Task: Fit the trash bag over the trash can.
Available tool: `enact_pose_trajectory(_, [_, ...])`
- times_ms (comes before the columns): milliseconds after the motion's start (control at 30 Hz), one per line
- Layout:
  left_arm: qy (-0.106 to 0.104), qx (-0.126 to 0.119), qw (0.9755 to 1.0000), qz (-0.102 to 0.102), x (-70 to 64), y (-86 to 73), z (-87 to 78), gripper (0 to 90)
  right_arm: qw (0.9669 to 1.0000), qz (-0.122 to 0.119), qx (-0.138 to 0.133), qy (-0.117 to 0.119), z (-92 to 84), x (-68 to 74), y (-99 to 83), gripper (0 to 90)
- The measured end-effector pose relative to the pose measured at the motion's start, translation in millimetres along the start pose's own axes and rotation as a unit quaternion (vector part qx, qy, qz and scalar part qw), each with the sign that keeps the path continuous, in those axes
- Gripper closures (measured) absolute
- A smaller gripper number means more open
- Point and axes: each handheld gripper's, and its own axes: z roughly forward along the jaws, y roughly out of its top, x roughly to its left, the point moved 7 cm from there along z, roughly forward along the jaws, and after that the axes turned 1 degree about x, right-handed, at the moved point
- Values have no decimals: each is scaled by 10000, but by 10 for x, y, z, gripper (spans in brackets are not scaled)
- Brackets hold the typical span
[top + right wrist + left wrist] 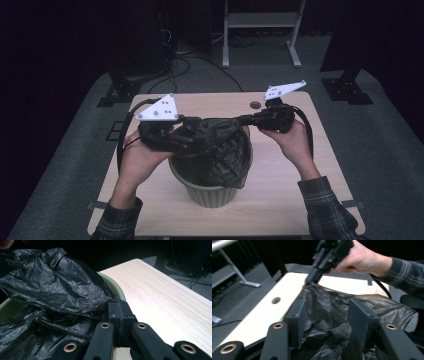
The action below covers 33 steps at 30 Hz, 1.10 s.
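A pale green bin [210, 192] stands in the middle of the wooden table [280, 180], with a black plastic bag [220, 145] bunched up over its mouth. My right gripper [118, 307] is shut on the bag's edge [50, 285] just above the bin's rim [113, 285] and holds it up at the far right side [240, 120]. My left gripper [327, 312] is at the bin's left side [192, 137]. Its jaws stand apart with crumpled bag [324, 305] lying loose between them, and the pads do not press on it.
A round cable hole [255, 105] sits near the table's far edge. Beyond the table stands a white metal frame [260, 30], with cables and dark stand feet [120, 92] on the grey floor. Bare tabletop [162, 297] lies to the right of the bin.
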Motion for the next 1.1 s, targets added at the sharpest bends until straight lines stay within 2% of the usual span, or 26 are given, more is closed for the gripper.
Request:
enact_pose_trajectory(100, [-130, 39, 9999, -16, -45, -11, 88, 426, 10000, -1, 14, 11, 17, 0, -3, 899])
enact_pose_trajectory(267, [-56, 270, 9996, 52, -68, -72, 199, 392, 10000, 13, 23, 8, 21, -6, -8, 899])
enact_pose_trajectory(367, [-7, 440, 9990, 98, -45, -120, 238, 550, 10000, 3, 26, 13, 23, -1, -13, 899])
enact_pose_trajectory(433, [23, 535, 9985, 128, -26, -150, 266, 724, 10000, 4, 17, 25, 19, 3, -17, 899])
enact_pose_trajectory(533, [72, 653, 9978, 111, 41, -192, 295, 889, 10000, 18, -10, 19, 2, -1, -23, 899])
enact_pose_trajectory(567, [112, 649, 9978, 75, 75, -200, 298, 896, 10000, 19, -8, 14, -8, -4, -28, 898])
enact_pose_trajectory(633, [158, 578, 9982, -84, 141, -209, 295, 898, 10000, 43, -45, -24, -36, -14, -32, 790])
enact_pose_trajectory(700, [211, 445, 9985, -254, 211, -206, 286, 899, 9999, 48, -87, -60, -82, -21, -38, 728])
enact_pose_trajectory(900, [203, 246, 9978, -581, 391, -183, 300, 898, 9994, -74, -302, -141, -251, 47, -14, 697])
enact_pose_trajectory(1000, [214, 236, 9976, -612, 412, -189, 314, 898, 9990, -160, -416, 4, -274, 134, 18, 689])
enact_pose_trajectory(1100, [217, 178, 9976, -637, 407, -187, 312, 898, 9991, -248, -341, 92, -201, 217, 48, 676])
